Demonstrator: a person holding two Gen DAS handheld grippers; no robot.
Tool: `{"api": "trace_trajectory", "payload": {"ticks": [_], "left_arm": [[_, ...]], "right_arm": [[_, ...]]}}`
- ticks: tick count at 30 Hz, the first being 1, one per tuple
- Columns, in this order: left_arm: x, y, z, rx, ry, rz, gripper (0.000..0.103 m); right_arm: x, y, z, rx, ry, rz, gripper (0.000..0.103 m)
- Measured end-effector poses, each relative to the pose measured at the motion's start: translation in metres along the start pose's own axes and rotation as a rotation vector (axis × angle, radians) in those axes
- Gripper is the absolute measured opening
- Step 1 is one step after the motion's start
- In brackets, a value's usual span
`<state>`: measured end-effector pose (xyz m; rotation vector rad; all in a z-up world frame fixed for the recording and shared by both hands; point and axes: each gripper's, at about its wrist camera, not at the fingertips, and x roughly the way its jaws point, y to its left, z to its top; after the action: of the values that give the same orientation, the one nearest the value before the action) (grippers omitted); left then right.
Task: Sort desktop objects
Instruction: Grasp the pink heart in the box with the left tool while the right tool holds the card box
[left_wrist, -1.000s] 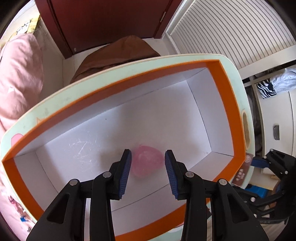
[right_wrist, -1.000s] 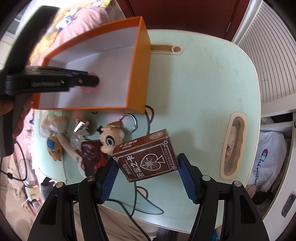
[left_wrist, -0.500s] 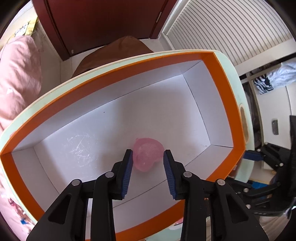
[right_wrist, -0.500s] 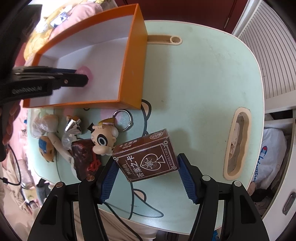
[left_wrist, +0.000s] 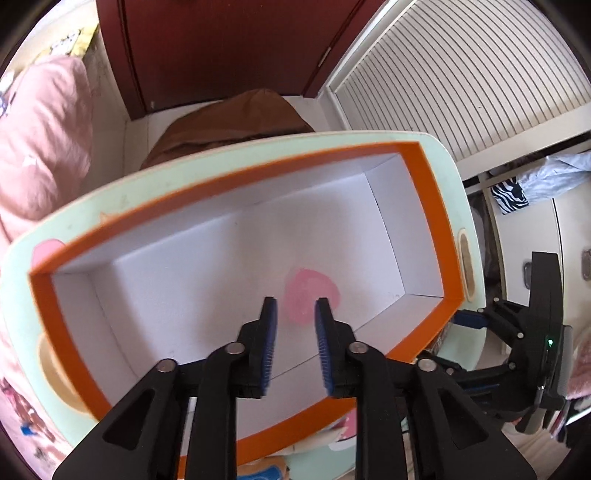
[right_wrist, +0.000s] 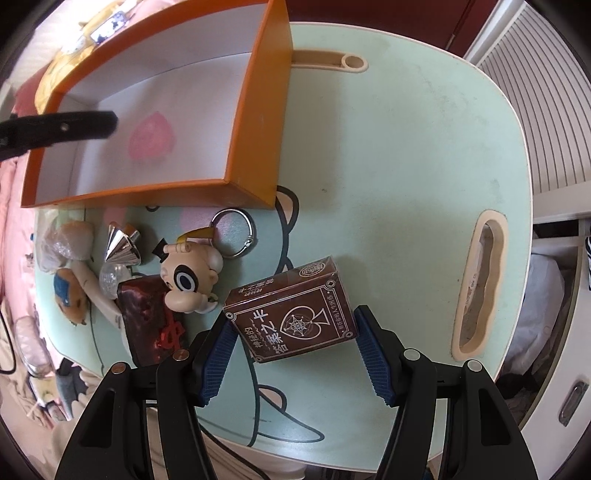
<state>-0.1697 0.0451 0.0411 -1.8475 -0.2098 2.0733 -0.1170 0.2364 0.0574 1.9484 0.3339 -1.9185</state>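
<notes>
Two blue pads of the right gripper (right_wrist: 295, 354) are set apart astride the card box (right_wrist: 291, 314), apparently unpressed; the orange box (right_wrist: 258, 122) is seen up-left.

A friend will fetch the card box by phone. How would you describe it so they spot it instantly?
On the mint-green table, look in front of the orange box, right of the toy clutter. The card box lies between the right gripper fingers: the only brown carton, printed with a spade and Chinese characters.
</notes>
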Motion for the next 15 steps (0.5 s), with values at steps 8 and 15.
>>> {"api": "trace_trajectory", "payload": {"ticks": [8,15], "left_arm": [[0.023,-0.014,0.004,0.001,0.027,0.024,0.042],[0.021,-0.012,-0.002,0.017,0.003,0.015,0.030]], "right_arm": [[0.003,-0.005,-0.002,0.005,0.009,0.006,0.064],[0.004,-0.011,-0.003,0.009,0.010,0.008,0.064]]}}
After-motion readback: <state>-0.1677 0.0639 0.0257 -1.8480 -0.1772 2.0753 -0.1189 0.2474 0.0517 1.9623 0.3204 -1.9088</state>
